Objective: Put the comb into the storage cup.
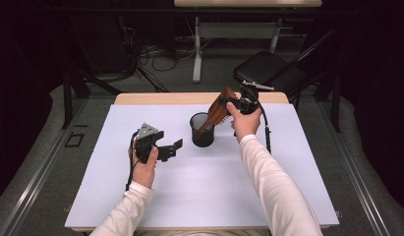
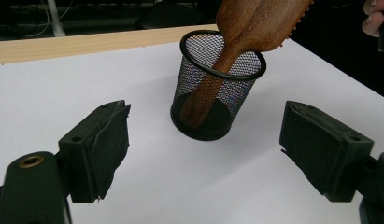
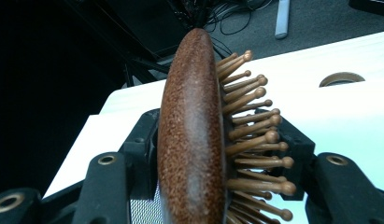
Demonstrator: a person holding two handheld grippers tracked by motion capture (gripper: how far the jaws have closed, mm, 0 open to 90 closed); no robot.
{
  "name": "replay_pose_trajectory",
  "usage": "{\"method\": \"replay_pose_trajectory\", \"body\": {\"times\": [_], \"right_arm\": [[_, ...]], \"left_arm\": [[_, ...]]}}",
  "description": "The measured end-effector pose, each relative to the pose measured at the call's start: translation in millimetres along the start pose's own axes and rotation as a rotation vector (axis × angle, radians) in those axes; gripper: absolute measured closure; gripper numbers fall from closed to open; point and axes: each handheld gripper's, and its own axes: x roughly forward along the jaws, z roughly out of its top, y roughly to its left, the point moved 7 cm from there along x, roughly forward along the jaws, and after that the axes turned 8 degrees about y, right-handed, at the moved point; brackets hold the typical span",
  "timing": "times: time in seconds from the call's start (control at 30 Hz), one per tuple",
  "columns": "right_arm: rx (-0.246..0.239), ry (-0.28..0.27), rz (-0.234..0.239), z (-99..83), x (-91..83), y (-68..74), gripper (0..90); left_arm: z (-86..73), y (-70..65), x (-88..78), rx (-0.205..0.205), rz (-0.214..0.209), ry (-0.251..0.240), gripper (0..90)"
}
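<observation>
Right tongs clamped on brush, left tongs apart; letting go crookedly risks toppling cup onto counter.

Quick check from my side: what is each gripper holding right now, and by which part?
The right gripper holds the wooden hairbrush by its bristled head, the handle down inside the mesh cup. The left gripper is open, holding nothing.
</observation>
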Motion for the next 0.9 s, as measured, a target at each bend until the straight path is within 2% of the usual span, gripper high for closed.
{"method": "replay_pose_trajectory", "body": {"times": [0.4,0.7,0.9], "right_arm": [[-0.002,0.004,0.013,0.1,0.0,0.3,39.5],[-0.026,0.013,0.013,-1.3,2.2,0.4,31.3],[-0.023,0.009,0.012,-0.4,1.8,0.6,27.4]], "left_arm": [[-0.2,0.0,0.4,0.001,0.0,0.001,15.8],[-0.4,-0.4,0.8,-0.001,0.0,0.001,15.8],[-0.4,-0.3,0.9,-0.001,0.0,0.002,15.8]]}}
